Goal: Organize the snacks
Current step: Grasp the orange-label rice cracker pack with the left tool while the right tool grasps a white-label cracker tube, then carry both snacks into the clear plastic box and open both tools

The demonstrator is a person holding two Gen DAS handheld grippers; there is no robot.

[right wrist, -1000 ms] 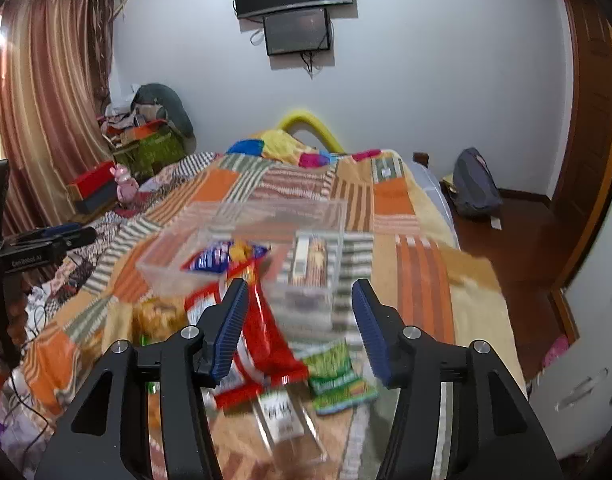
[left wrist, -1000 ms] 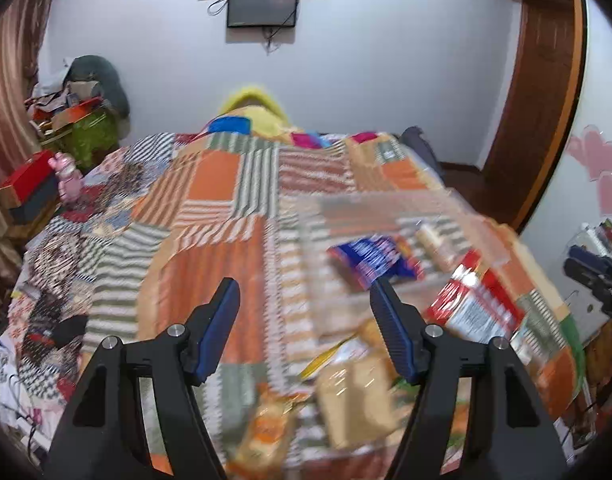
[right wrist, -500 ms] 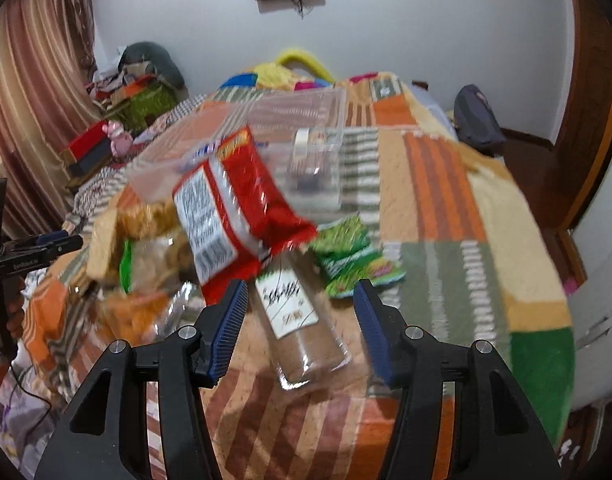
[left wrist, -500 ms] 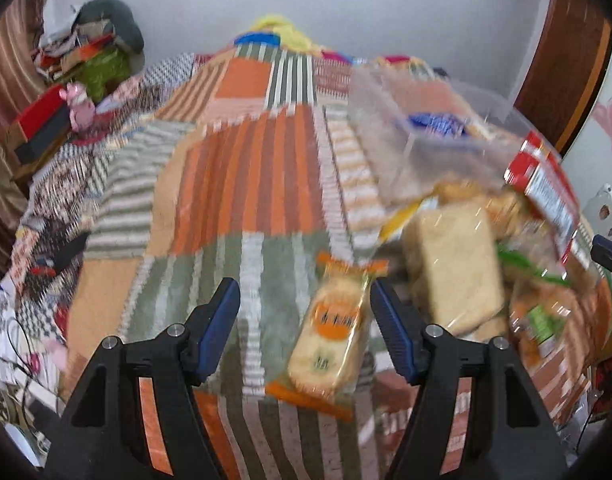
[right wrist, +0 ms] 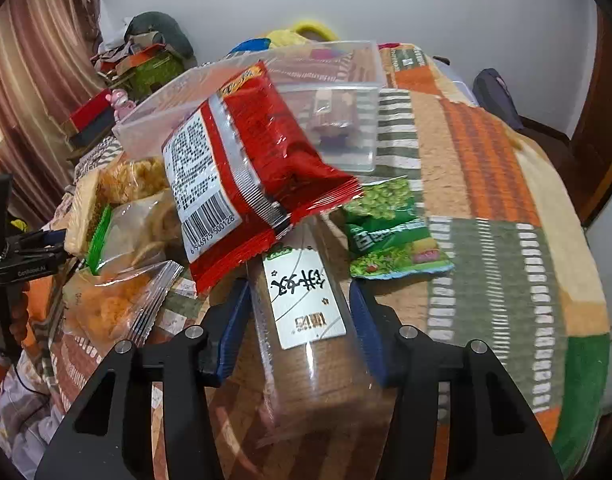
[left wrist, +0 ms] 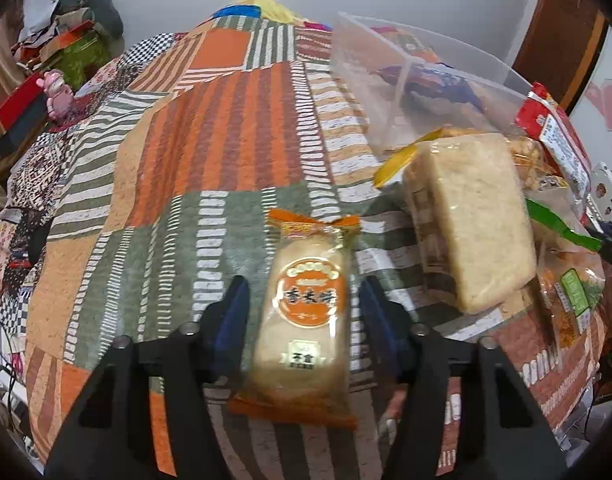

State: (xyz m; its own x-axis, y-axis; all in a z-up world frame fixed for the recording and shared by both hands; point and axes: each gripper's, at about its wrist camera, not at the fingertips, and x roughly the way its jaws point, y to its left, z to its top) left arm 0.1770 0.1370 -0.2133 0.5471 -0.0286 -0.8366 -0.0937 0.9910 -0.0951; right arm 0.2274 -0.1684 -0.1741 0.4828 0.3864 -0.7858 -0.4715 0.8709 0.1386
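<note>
Your left gripper (left wrist: 304, 312) has its fingers spread wide, one on each side of the orange rice cracker pack (left wrist: 306, 324). The pack lies flat on the bed quilt (left wrist: 210, 160), and the fingers (left wrist: 234, 316) are not squeezing it. Just to the right of it sits a pale cracker block (left wrist: 473, 220) in clear wrap, leaning on other snack bags. Behind that is the clear plastic box (left wrist: 385, 72) with a blue packet (left wrist: 437, 84) inside.

Your right gripper (right wrist: 300, 320) also has its fingers spread. Between them lies a clear pack of brown biscuits (right wrist: 306, 360) with a white label. The left finger (right wrist: 232, 332) is very close to the pack, but you cannot tell if it touches. A red snack bag (right wrist: 250, 176) rests on the far end of this pack and leans against the clear plastic box. A green pea snack bag (right wrist: 389, 232) lies just beside it on the right. Bags of yellow and orange puffs (right wrist: 114, 300) are piled on the left.
</note>
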